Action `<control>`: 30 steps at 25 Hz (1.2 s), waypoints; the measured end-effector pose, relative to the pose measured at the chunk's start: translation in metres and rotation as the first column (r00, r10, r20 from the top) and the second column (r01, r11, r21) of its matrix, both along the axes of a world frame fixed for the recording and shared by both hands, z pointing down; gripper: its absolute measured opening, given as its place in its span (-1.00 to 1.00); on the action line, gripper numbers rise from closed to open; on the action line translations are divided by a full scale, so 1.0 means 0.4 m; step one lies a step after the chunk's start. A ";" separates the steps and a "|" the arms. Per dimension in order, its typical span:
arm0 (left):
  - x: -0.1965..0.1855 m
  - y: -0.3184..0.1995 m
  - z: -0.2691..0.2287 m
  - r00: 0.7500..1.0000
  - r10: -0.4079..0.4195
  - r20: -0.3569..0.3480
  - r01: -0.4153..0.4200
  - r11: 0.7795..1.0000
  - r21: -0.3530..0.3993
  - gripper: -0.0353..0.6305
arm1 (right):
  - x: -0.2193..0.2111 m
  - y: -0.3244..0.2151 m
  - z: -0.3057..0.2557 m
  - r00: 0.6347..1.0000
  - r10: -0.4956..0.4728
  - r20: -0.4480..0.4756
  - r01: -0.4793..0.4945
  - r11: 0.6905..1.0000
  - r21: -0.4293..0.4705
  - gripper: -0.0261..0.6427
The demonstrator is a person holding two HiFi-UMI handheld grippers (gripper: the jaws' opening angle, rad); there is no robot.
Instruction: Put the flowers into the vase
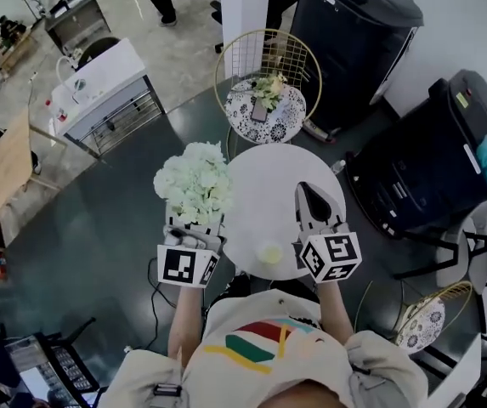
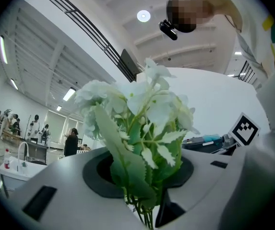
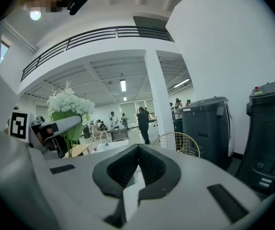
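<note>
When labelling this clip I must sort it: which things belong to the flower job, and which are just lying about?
Job: white flowers, clamped in the left gripper; right gripper, shut, empty; round white table; pale round thing on it, possibly the vase.
Lying about: gold wire chair; black bins; white cart.

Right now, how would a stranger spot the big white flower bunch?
Find the round white table on the dark floor. At its left edge the left gripper is shut on the stems of a big bunch of white flowers with green leaves. The other bunch, smaller and unheld, sits on the gold wire chair beyond the table.
</note>
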State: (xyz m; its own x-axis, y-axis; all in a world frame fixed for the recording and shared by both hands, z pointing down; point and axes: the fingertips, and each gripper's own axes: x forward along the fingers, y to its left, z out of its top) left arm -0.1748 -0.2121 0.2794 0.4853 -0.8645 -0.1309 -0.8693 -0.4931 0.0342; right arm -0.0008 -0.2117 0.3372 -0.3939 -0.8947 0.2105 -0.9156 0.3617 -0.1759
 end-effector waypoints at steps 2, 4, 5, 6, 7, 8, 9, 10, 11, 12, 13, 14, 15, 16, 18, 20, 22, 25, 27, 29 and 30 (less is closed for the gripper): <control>0.001 -0.004 -0.017 1.000 0.003 0.006 -0.003 1.000 0.018 -0.39 | -0.005 -0.001 -0.005 1.000 -0.002 0.008 0.002 1.000 0.002 -0.90; 0.005 0.001 -0.043 1.000 -0.001 -0.002 0.001 0.999 0.042 -0.39 | -0.005 0.000 -0.028 1.000 -0.010 0.017 0.009 1.000 0.027 -0.90; 0.008 0.012 -0.053 1.000 -0.006 -0.009 0.006 0.999 0.052 -0.39 | -0.003 0.007 -0.040 1.000 -0.018 0.021 0.017 0.999 0.041 -0.89; 0.012 0.026 -0.059 1.000 -0.015 -0.013 0.016 0.998 0.060 -0.39 | 0.000 0.018 -0.050 0.999 -0.029 0.024 0.028 0.998 0.055 -0.89; 0.015 0.042 -0.062 0.999 -0.029 -0.015 0.030 0.997 0.067 -0.39 | 0.005 0.032 -0.059 0.999 -0.040 0.027 0.038 0.997 0.069 -0.89; 0.020 0.059 -0.060 0.999 -0.045 -0.012 0.046 0.997 0.070 -0.39 | 0.013 0.050 -0.065 0.998 -0.046 0.032 0.044 0.996 0.079 -0.89; 0.028 0.079 -0.055 0.998 -0.060 -0.008 0.060 0.996 0.068 -0.39 | 0.025 0.074 -0.067 0.998 -0.049 0.038 0.046 0.995 0.085 -0.90; 0.039 0.102 -0.048 0.998 -0.070 -0.005 0.070 0.995 0.065 -0.39 | 0.042 0.101 -0.065 0.998 -0.050 0.045 0.046 0.995 0.086 -0.90; 0.054 0.128 -0.043 0.997 -0.076 -0.005 0.076 0.995 0.062 -0.39 | 0.062 0.128 -0.063 0.998 -0.049 0.050 0.045 0.995 0.086 -0.90; 0.070 0.153 -0.042 0.997 -0.080 -0.009 0.080 0.995 0.064 -0.39 | 0.085 0.154 -0.059 0.997 -0.049 0.051 0.045 0.995 0.086 -0.89; 0.086 0.177 -0.044 0.996 -0.083 -0.012 0.084 0.994 0.070 -0.39 | 0.107 0.178 -0.055 0.998 -0.050 0.049 0.045 0.995 0.086 -0.89; 0.103 0.200 -0.047 0.996 -0.087 -0.012 0.087 0.993 0.077 -0.39 | 0.129 0.202 -0.050 0.998 -0.050 0.047 0.046 0.995 0.085 -0.90; 0.120 0.223 -0.050 0.996 -0.090 -0.010 0.090 0.992 0.084 -0.39 | 0.150 0.226 -0.045 0.998 -0.049 0.044 0.045 0.995 0.084 -0.89; 0.138 0.247 -0.049 0.996 -0.093 -0.006 0.093 0.992 0.087 -0.39 | 0.172 0.252 -0.040 0.998 -0.047 0.042 0.043 0.996 0.081 -0.90; 0.170 0.303 -0.038 0.995 -0.103 0.006 0.102 0.991 0.085 -0.39 | 0.211 0.311 -0.027 0.998 -0.042 0.043 0.039 0.997 0.071 -0.90; 0.192 0.359 -0.025 0.993 -0.113 0.013 0.112 0.991 0.079 -0.39 | 0.239 0.365 -0.009 0.998 -0.038 0.048 0.035 0.998 0.057 -0.90; 0.210 0.400 -0.019 0.993 -0.119 0.010 0.117 0.990 0.078 -0.39 | 0.261 0.404 0.004 0.998 -0.038 0.054 0.036 0.998 0.045 -0.90; 0.228 0.439 -0.028 0.993 -0.119 0.011 0.117 0.988 0.096 -0.39 | 0.281 0.440 0.003 0.997 -0.040 0.062 0.037 0.998 0.051 -0.90; 0.235 0.456 -0.040 0.993 -0.119 0.016 0.117 0.987 0.111 -0.39 | 0.284 0.455 -0.006 0.997 -0.041 0.065 0.037 0.997 0.061 -0.90; 0.244 0.473 -0.049 0.993 -0.115 0.016 0.112 0.986 0.122 -0.39 | 0.286 0.470 -0.013 0.997 -0.044 0.068 0.040 0.997 0.070 -0.89; 0.250 0.479 -0.052 0.994 -0.109 0.017 0.106 0.986 0.126 -0.39 | 0.286 0.475 -0.015 0.997 -0.047 0.069 0.042 0.996 0.074 -0.89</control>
State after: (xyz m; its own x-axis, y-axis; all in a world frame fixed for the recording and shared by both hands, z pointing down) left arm -0.0748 -0.0206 0.2586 0.3949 -0.8892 -0.2309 -0.9172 -0.3961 -0.0431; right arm 0.1135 -0.0217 0.3312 -0.4451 -0.8880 0.1156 -0.8846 0.4158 -0.2112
